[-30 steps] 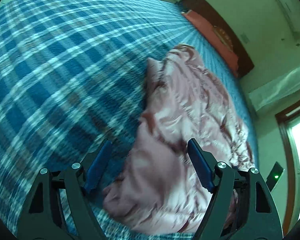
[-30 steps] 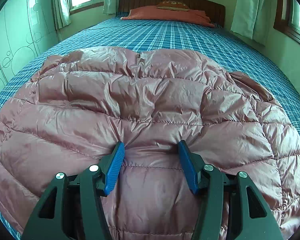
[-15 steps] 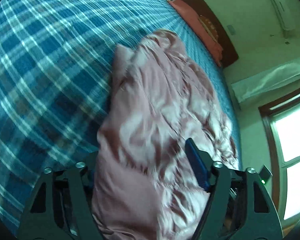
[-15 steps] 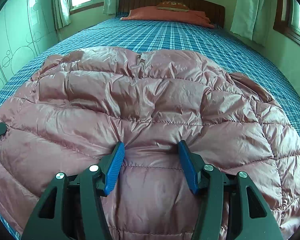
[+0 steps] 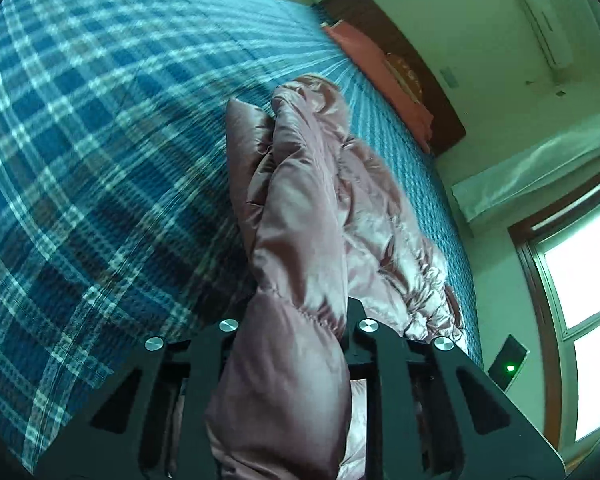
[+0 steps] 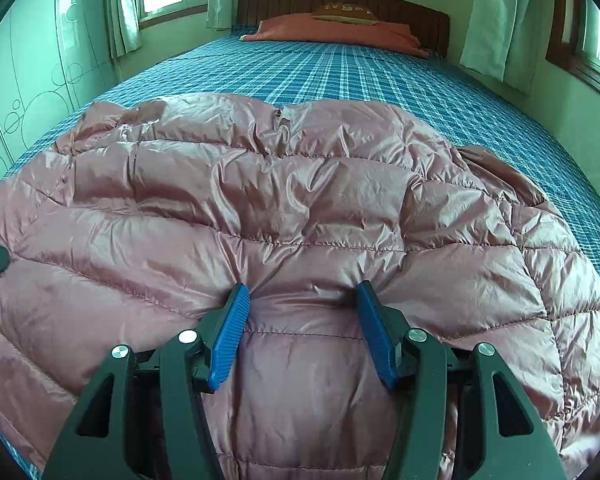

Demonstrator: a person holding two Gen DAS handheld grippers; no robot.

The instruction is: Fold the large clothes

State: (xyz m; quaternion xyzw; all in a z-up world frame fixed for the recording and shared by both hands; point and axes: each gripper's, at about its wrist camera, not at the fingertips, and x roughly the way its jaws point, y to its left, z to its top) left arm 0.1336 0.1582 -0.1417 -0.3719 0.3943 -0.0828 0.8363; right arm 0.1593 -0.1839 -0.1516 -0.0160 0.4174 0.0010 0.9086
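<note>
Pink quilted jacket (image 6: 300, 208) lies spread across the plaid bed (image 6: 340, 72), hardly folded yet. Left gripper (image 5: 296, 320) has just closed, fingers clenched on a sleeve; right gripper (image 6: 300, 320) pinches a bunched ridge at the hem. Folding remains.

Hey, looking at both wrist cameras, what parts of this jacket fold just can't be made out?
- Left gripper pads, left wrist view: buried under the pink puffer jacket sleeve they have just closed on.
- Jacket's near hem, right wrist view: cut off by the bottom edge, behind the right gripper.
- Plaid bedspread, left wrist view: smeared by motion blur.
- Cushion print, right wrist view: too small to read.
</note>
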